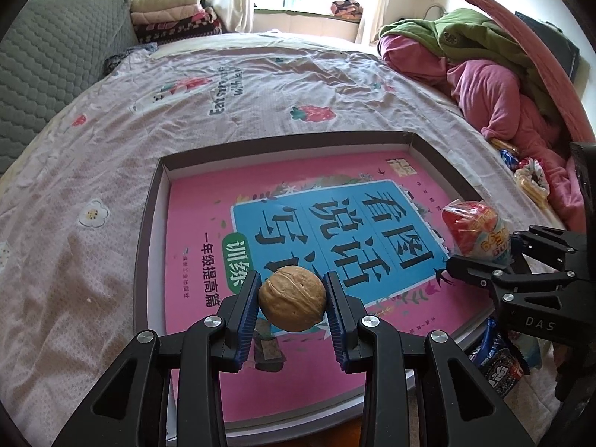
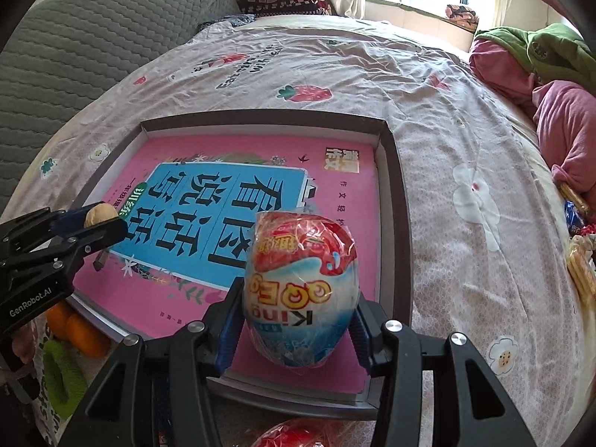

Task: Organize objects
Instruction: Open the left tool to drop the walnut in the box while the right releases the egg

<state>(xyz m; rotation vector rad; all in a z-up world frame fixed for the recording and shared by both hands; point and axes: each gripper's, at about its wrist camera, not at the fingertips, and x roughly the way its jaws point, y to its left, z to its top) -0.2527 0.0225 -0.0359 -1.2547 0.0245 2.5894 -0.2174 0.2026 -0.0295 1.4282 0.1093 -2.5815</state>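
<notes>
Your left tool (image 1: 292, 300) is clamped on a walnut (image 1: 291, 298), pads pressing it from both sides, & it hangs over the near-left part of the tray (image 1: 147, 231). Your right tool (image 2: 298, 309) is clamped on a wrapped toy egg (image 2: 301, 290), held w/ its long axis running away from you, red end pointing to the far side of the tray. Egg sits over the tray's near-right corner.

The tray lies on the bed (image 1: 93, 141) w/ a pink book (image 1: 208, 223) flat inside, covering most of its floor. Both things are above the book, well apart from each other: walnut left, egg right, so neither tool crosses the other.

What matters next, I'd say: the drop spot is straight below each tool, no sideways reach needed. Walnut is round & may roll on the slick cover; egg likely rolls too unless laid on its side, so go low before letting go
</notes>
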